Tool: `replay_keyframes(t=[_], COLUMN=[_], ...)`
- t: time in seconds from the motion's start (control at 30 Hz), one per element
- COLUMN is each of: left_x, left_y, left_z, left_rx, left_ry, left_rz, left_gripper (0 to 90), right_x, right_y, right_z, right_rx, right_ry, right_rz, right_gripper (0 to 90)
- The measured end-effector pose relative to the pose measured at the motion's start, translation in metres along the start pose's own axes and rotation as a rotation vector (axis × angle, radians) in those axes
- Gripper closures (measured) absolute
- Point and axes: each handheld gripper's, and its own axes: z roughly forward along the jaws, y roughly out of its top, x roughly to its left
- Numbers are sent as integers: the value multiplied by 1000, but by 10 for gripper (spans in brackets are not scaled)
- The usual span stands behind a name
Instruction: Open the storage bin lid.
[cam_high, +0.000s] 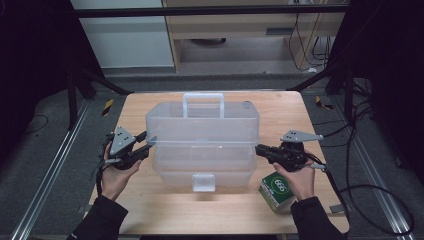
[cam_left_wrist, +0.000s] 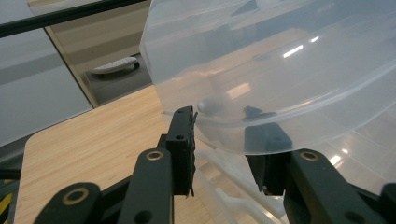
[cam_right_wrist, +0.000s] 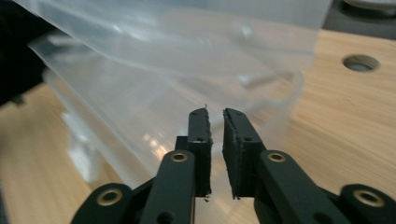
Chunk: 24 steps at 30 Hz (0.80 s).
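a small green and white box (cam_high: 276, 192) lies near the front right corner of the tabletop (cam_high: 210, 212), just beside the person's right hand (cam_high: 299, 181). its top carries a white oval with green characters, too small and blurred to read for certain.

a clear plastic storage box (cam_high: 205, 150) sits in the middle of the tabletop, with a carry handle (cam_high: 203, 103) on its lid (cam_high: 202, 122) toward the far edge and a latch (cam_high: 203, 182) on its front wall.

the left hand-held gripper (cam_high: 148, 144) is at the left end of the storage box. in the left gripper view its jaws stand partly open, one on each side of the lid's rim (cam_left_wrist: 219, 116); the outer jaw touches or nearly touches the rim, and the inner jaw shows through the plastic. whether both pads press on it i cannot tell.

the right hand-held gripper (cam_high: 261, 149) is at the right end of the storage box. in the right gripper view its jaws are almost together with a thin gap between the pads (cam_right_wrist: 201, 135). nothing sits between them, and their tips reach just up to the box's edge (cam_right_wrist: 280, 116).
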Motion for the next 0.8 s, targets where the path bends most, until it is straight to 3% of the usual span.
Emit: replay_keyframes(t=[0.07,0.1,0.2,0.8], left_x=[0,0,0,3], left_y=[0,0,0,3], left_z=[0,0,0,1], left_rx=[-1,-1,0,-6], left_ry=[-1,-1,-1,-4], left_rz=[-2,-3,-3,-22], left_gripper=[634,634,634,635], right_x=[0,-2,-3,-4], right_y=[-3,-6,-9,-17], right_z=[3,7,9,24], right_rx=[33,48,66,109], right_ry=[-41,-43,-57,-47], right_rz=[-14,10,16,50], right_gripper=[773,762,752,763])
